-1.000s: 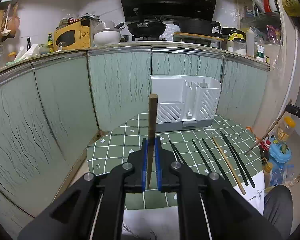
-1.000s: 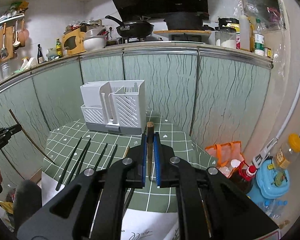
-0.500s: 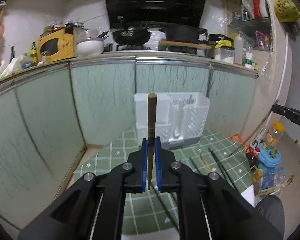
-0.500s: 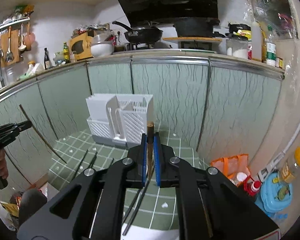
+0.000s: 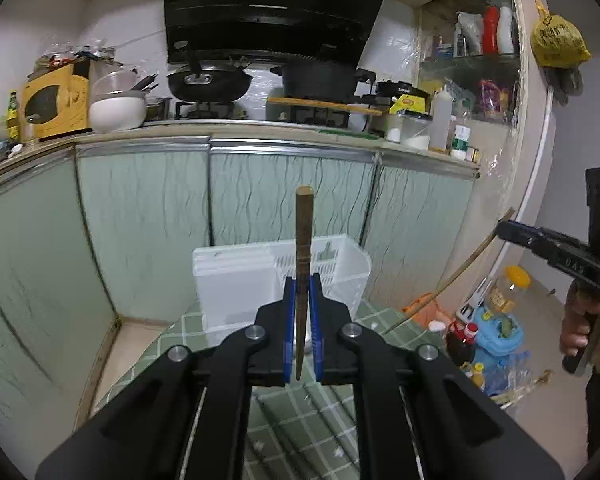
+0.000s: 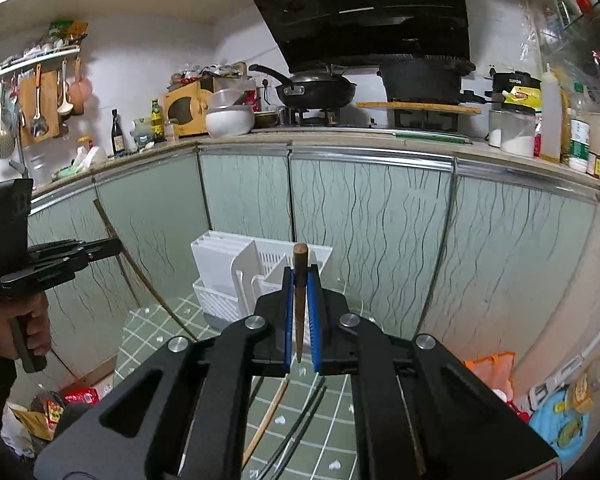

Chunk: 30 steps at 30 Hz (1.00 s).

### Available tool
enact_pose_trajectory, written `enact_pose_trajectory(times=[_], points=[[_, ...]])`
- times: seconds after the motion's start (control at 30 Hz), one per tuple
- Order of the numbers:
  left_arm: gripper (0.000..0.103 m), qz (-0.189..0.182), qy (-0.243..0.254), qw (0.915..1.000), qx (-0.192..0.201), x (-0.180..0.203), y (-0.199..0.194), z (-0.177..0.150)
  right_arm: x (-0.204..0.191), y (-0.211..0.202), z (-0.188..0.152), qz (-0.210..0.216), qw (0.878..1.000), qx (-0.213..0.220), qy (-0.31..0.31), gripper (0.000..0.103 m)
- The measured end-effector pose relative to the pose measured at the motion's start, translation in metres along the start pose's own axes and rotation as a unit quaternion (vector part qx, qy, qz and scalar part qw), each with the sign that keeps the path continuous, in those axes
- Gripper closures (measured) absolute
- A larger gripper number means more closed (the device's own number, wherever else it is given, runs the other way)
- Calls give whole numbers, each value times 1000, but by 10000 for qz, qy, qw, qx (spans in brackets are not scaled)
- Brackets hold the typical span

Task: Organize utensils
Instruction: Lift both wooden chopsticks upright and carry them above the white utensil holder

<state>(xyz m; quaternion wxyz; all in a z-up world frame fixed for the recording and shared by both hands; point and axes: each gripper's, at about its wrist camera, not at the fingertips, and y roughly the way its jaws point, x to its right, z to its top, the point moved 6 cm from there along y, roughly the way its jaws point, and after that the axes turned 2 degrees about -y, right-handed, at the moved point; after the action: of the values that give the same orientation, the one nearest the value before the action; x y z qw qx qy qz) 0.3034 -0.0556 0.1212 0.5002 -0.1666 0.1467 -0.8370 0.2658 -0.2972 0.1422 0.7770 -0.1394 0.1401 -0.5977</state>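
My left gripper [image 5: 302, 280] is shut on a brown wooden chopstick [image 5: 303, 224] that sticks up and forward, above the white utensil holder [image 5: 236, 280] on the green checked table [image 5: 300, 424]. My right gripper [image 6: 300, 274] is likewise shut on a second brown chopstick [image 6: 300, 258], in front of the same holder [image 6: 224, 260]. Each gripper shows in the other's view, held in the air by a hand: the right gripper [image 5: 505, 232] with its chopstick slanting down, and the left gripper [image 6: 116, 245] likewise. Several dark chopsticks [image 6: 300, 432] and a pale wooden chopstick [image 6: 266, 420] lie on the table.
Green cabinet doors [image 6: 360, 232] stand close behind the table. The counter above carries a wok [image 6: 316, 90], a pot, a white bowl and bottles. Bottles and bags [image 5: 496, 332] crowd the floor at the right. The person's hands [image 5: 580, 328] grip the handles.
Both grippers have risen and come nearer to the holder, each still holding its chopstick. The loose chopsticks on the table have dropped out of the left wrist view.
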Motion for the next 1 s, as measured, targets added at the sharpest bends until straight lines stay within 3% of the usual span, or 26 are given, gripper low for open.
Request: enact_pose_trajectory(times=[0.43,0.63,0.8,1.0], points=[[96,-249,241,9990,281,35,40,54,4,18,60,218,9994,251,102,97],[96,-348,208,9983,424,41,61,75,6,35,80,114,9996,272,-46,97],[96,-308,295,9982,415,43,85,79,17,66,78,114,9998,141,-2,97],[96,-270,255,9991,179,31,120,59,22,100,55,189,9998,-97,7,97]])
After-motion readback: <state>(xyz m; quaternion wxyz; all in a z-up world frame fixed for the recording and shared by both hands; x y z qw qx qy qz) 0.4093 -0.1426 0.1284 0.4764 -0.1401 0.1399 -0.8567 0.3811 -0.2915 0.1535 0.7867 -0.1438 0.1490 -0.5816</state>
